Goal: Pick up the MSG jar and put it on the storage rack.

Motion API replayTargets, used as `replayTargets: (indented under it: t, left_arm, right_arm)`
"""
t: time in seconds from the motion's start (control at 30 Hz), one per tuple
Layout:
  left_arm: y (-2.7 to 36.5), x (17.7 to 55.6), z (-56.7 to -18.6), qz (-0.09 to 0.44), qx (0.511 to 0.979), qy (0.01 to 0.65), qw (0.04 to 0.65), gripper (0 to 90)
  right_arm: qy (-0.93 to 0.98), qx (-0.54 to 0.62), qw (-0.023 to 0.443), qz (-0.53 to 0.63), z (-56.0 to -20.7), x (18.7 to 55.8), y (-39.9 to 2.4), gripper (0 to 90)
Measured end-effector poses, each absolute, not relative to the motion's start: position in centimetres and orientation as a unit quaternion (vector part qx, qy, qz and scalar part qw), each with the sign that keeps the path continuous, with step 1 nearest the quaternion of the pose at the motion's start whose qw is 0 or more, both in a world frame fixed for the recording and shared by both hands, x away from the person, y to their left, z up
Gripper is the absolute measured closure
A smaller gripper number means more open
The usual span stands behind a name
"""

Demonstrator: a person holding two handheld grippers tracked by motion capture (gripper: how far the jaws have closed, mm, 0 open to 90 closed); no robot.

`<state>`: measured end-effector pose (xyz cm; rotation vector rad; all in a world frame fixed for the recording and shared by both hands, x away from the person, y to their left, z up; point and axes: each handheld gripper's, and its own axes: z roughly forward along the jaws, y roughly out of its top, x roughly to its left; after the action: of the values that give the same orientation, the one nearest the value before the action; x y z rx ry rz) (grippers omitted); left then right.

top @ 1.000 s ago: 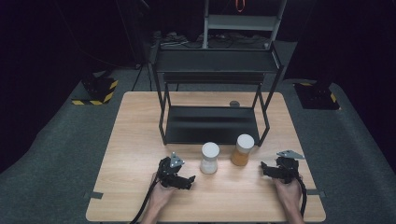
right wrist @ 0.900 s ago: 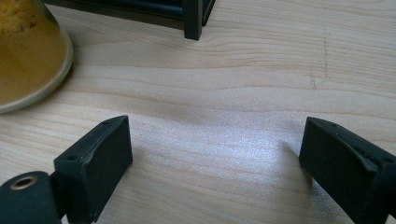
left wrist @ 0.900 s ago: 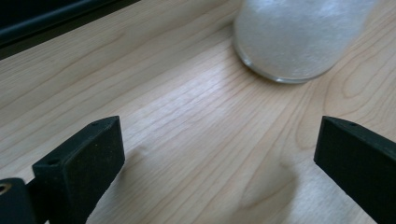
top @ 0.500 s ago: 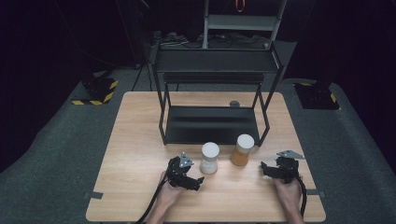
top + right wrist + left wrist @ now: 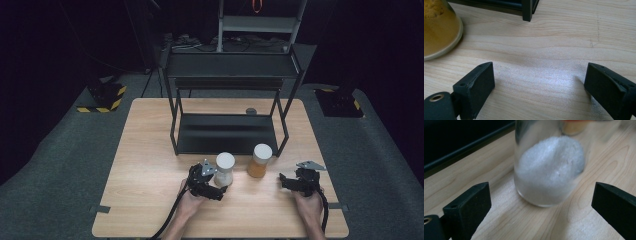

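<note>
Two jars stand side by side on the desk (image 5: 150, 210), just in front of the black shelf rack (image 5: 227, 135): one with white powder (image 5: 224, 169) and one with orange powder (image 5: 259, 160). The left gripper (image 5: 218, 189) is at the base of the white jar, and in the left gripper view its jaws are wide apart, one on each side of the white jar (image 5: 549, 167), not touching the glass. The jar is between the jaws but a little ahead of them, so I judge that the reach is not complete. The right gripper (image 5: 286, 181) rests on the desk to the right of the orange jar, apart from it, with jaws also wide and nothing between them.

Some risks I see from here. If the jaws close now, they may catch only the near curve of the round glass, and the jar could slip forward or tip. The grip is low, at the bottom of the jar, so when lifted it may lean. A push forward could also knock the white jar against the orange jar, which stands near it.
</note>
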<state>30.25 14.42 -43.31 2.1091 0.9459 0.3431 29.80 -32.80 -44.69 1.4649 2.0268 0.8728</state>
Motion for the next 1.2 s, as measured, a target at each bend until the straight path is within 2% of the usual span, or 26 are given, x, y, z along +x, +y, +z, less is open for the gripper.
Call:
replayTargets:
  t: [0.53,1.2]
  left_arm:
    - [12.9,30.7,-42.9,0.146,0.816,0.388,0.404,7.2]
    - [11.8,30.5,-43.0,0.167,0.806,0.384,0.420,20.4]
  right_arm:
    - [0.742,0.536,0.244,0.320,-44.7,29.8,-32.8,8.9]
    - [0.742,0.536,0.244,0.320,-44.7,29.8,-32.8,8.9]
